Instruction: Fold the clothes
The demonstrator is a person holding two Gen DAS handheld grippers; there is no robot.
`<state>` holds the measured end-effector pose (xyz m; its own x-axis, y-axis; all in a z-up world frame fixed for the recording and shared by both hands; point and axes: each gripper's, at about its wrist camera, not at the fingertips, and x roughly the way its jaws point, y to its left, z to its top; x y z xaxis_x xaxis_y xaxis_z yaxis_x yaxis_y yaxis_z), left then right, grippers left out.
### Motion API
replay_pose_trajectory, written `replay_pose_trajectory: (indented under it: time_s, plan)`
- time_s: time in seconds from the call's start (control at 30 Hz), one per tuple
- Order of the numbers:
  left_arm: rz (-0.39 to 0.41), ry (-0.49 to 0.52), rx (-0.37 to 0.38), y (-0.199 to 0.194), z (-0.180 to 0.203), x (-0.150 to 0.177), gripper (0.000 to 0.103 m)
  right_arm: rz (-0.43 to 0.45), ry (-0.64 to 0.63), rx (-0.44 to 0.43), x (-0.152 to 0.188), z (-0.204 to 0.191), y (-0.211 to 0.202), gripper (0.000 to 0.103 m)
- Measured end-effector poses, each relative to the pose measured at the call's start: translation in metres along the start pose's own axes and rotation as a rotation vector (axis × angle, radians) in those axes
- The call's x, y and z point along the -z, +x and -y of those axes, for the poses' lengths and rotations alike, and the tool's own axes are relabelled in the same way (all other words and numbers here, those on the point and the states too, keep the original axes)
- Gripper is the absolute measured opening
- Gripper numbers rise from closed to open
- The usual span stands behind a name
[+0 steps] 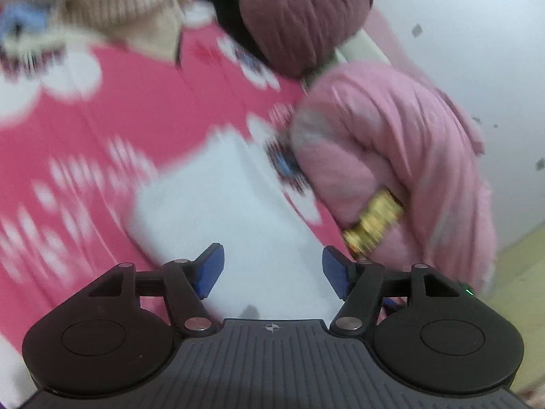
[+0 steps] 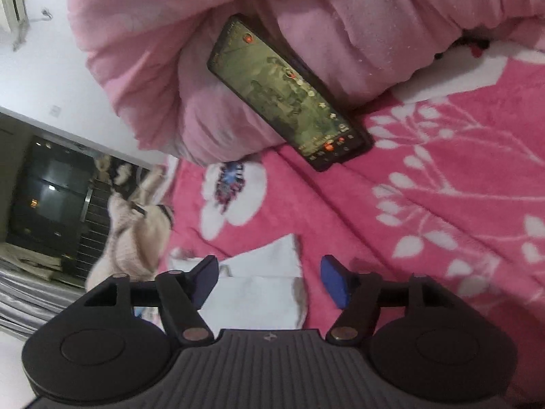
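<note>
A white garment [image 1: 235, 211] lies folded flat on the pink flowered blanket [image 1: 129, 109]. My left gripper [image 1: 272, 271] hangs over its near end, open, with nothing pinched between its blue pads. In the right wrist view the same white garment [image 2: 262, 289] lies under my right gripper [image 2: 269, 281], which is open too and holds nothing; its right pad [image 2: 335, 281] is over bare blanket [image 2: 425, 211]. The left wrist picture is blurred.
A lit phone [image 2: 289, 92] leans against a crumpled pink quilt [image 2: 211, 27]. The quilt [image 1: 402, 156] fills the right of the left wrist view, with a maroon padded jacket [image 1: 303, 17] and a beige knit sweater [image 1: 112, 0] beyond. The sweater [image 2: 136, 235] lies at the bed's edge.
</note>
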<state>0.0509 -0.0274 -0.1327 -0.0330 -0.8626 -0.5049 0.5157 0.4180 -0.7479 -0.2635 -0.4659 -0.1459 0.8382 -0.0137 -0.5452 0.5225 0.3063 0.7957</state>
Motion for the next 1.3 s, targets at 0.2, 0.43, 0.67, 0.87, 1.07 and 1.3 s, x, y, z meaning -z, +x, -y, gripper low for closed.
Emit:
replay_pose_trajectory:
  time_s: [0.2, 0.43, 0.67, 0.87, 1.07, 1.3]
  plan:
    - [-0.100, -0.083, 0.002, 0.022, -0.002, 0.041, 0.064, -0.047, -0.051, -0.065, 0.004, -0.010, 0.009, 0.083]
    - [-0.051, -0.106, -0.045, 0.019, -0.007, 0.038, 0.065, -0.164, -0.242, -0.082, 0.011, -0.050, 0.033, 0.089]
    - [-0.054, -0.152, -0.029, 0.027, -0.021, 0.034, 0.066, -0.348, -0.536, -0.102, 0.011, -0.114, 0.112, 0.089]
    - [-0.154, -0.131, 0.015, 0.044, -0.033, 0.037, 0.066, -0.437, -0.637, -0.143, -0.006, -0.149, 0.191, 0.089]
    - [-0.121, -0.094, 0.029, 0.048, -0.037, 0.034, 0.066, -0.539, -0.627, -0.191, -0.017, -0.163, 0.263, 0.089]
    - [-0.111, -0.211, 0.096, 0.056, -0.064, 0.022, 0.066, -0.633, -0.621, -0.216, -0.017, -0.157, 0.285, 0.091]
